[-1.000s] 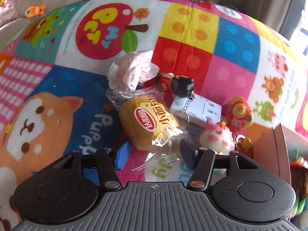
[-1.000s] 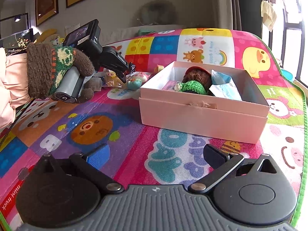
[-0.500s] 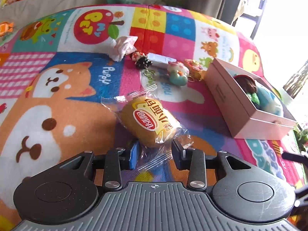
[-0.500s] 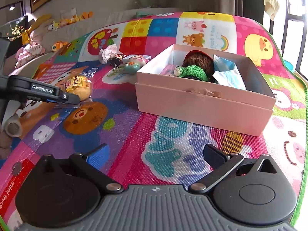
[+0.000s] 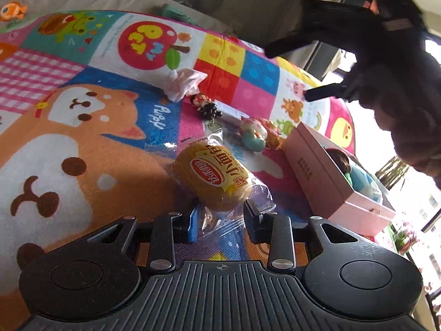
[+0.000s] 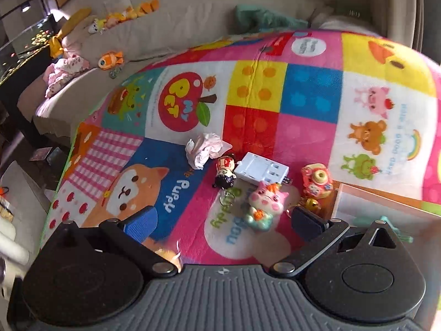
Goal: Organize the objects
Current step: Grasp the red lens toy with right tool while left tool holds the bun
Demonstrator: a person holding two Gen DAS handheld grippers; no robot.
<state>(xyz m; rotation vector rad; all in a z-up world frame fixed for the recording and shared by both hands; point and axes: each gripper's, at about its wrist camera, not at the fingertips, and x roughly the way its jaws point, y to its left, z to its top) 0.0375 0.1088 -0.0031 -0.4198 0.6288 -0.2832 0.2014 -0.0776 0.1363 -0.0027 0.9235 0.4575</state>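
Left wrist view: left gripper fingers have just been closing and pinch the clear wrapper of the bread bun, held above the play mat, near the pink box. Right gripper fingers spread wide, empty, over the cat toy and white adapter.

Wrapped yellow bun lies on colourful mat near pink box.

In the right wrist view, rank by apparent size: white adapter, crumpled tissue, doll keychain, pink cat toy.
1. White adapter and crumpled tissue: too alike to rank.
2. Pink cat toy, though it lies nearer the camera.
3. Doll keychain, smallest.
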